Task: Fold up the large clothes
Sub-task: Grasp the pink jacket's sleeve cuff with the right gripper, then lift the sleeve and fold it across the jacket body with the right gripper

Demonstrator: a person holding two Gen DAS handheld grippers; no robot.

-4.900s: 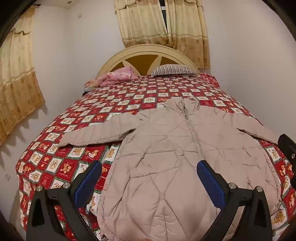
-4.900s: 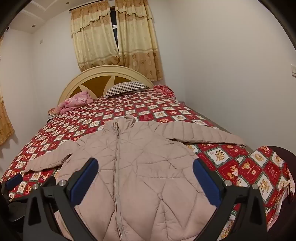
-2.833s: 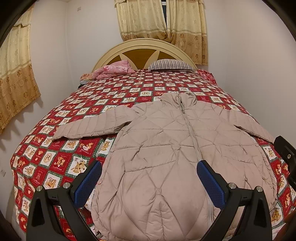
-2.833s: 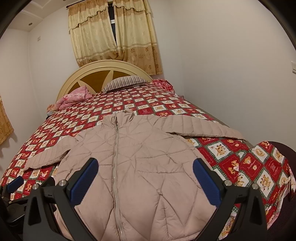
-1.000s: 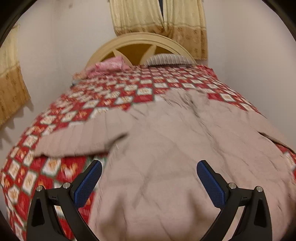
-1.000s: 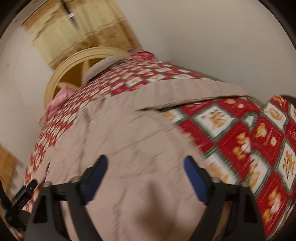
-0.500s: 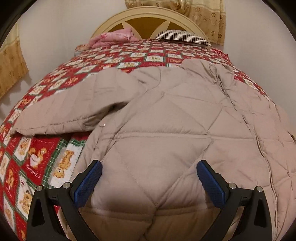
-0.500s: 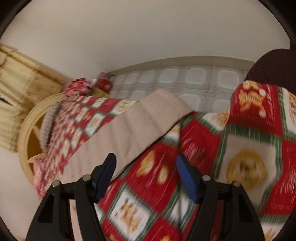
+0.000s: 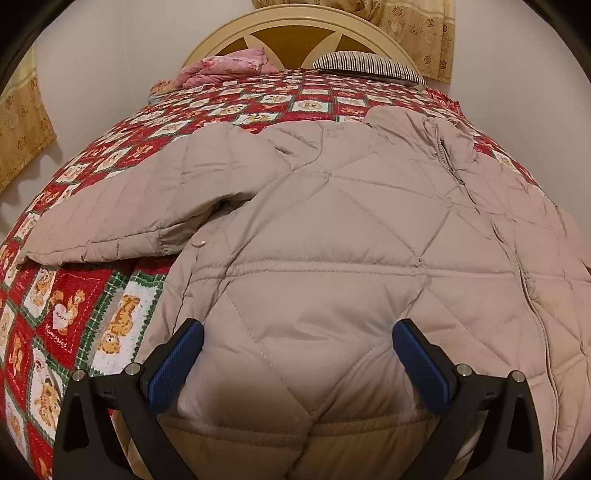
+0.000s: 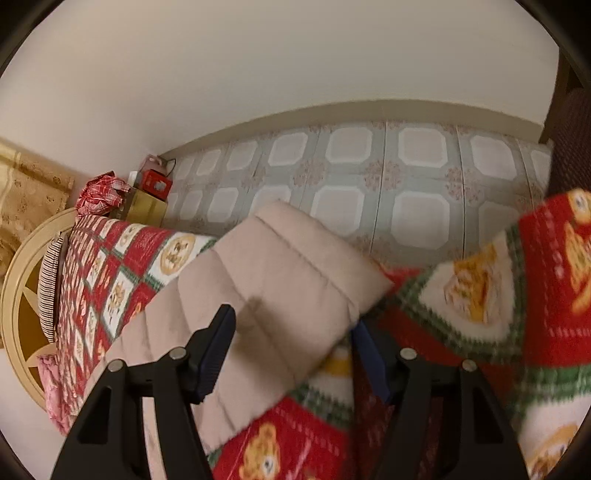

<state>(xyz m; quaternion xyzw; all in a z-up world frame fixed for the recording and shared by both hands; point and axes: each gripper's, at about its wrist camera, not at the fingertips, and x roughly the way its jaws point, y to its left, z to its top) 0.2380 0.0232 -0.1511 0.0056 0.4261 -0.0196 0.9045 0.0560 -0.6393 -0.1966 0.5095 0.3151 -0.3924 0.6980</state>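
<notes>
Bedroom; bed under a red teddy-bear patchwork quilt (image 9: 66, 314), cream headboard (image 9: 295, 29), striped pillow (image 9: 365, 64), pink bedding (image 9: 225, 68). Beige quilted puffer jacket (image 9: 332, 229) lies zipped, front up, on the quilt. Left gripper (image 9: 297, 363) low over the hem, jaws wide apart, fabric bulging between them. Right gripper (image 10: 295, 350) straddles the sleeve cuff (image 10: 295, 266) at the bed edge above the tiled floor (image 10: 369, 177); jaws apart, not clamped.

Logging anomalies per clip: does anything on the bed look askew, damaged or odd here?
Nothing is damaged or spilled. The beige quilted puffer jacket lies zipped and flat on the red patchwork teddy-bear bedspread. One oddity: a dark smudge on the jacket's sleeve cuff, between the open right gripper's fingers; stain or shadow, unclear.
</notes>
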